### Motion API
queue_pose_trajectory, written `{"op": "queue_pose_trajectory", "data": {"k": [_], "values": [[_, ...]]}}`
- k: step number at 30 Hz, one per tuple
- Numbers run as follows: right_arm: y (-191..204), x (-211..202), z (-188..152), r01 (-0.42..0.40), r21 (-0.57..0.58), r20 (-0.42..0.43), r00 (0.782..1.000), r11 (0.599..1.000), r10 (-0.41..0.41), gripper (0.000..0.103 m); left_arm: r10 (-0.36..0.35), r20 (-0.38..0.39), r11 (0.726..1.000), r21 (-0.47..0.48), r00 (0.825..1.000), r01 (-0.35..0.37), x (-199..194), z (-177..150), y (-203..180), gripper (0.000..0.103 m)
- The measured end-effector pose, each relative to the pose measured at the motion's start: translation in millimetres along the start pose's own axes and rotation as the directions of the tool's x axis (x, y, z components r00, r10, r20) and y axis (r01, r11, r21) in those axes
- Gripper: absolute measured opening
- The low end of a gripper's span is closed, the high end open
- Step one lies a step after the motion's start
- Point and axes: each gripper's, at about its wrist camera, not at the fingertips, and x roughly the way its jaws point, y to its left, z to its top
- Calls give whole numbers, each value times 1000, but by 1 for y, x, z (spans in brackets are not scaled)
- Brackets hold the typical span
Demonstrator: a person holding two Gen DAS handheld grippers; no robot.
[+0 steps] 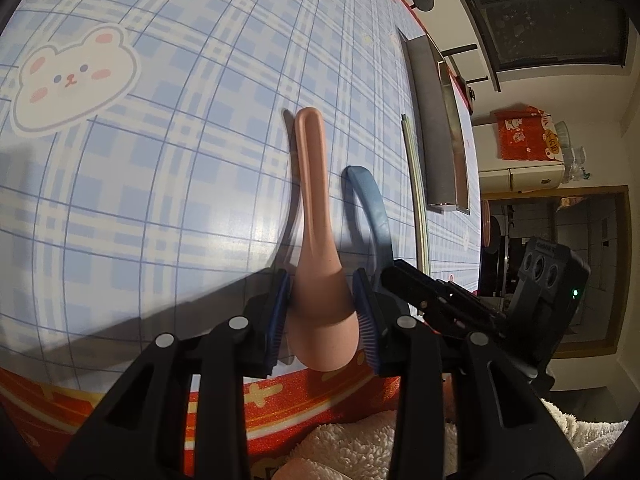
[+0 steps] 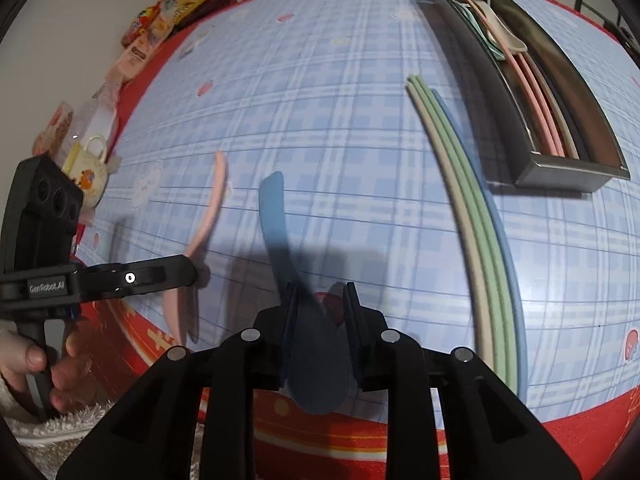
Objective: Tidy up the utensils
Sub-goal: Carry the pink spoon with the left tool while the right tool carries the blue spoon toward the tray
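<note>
Left tongs [image 1: 324, 312] clamp the pink spoon [image 1: 316, 200] by its bowl, bottom centre; right tongs [image 2: 320, 336] clamp the blue spoon [image 2: 280, 232]. Carry both level to the tray [image 2: 568, 168], upper right, laying handles lengthwise.

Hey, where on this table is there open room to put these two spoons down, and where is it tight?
The widest bare cloth lies left of the pink plastic spoon, toward the white bear print. A narrower bare strip runs between the blue plastic spoon and the loose chopsticks. It is crowded from those chopsticks to the metal tray, which already holds utensils.
</note>
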Motion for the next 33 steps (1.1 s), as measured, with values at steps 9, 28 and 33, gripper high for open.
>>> {"op": "queue_pose_trajectory", "data": {"k": [9, 28, 33], "values": [[15, 5, -2, -23, -62, -13, 1000, 998, 22, 12, 195, 30, 971, 134, 980, -197, -9, 4, -23, 53], [7, 2, -8, -50, -21, -7, 999, 999, 50, 11, 345, 99, 885, 297, 934, -358, 24, 9, -61, 29], [5, 2, -8, -50, -12, -2, 999, 999, 50, 12, 422, 122, 821, 369, 898, -436, 34, -5, -72, 30]]}}
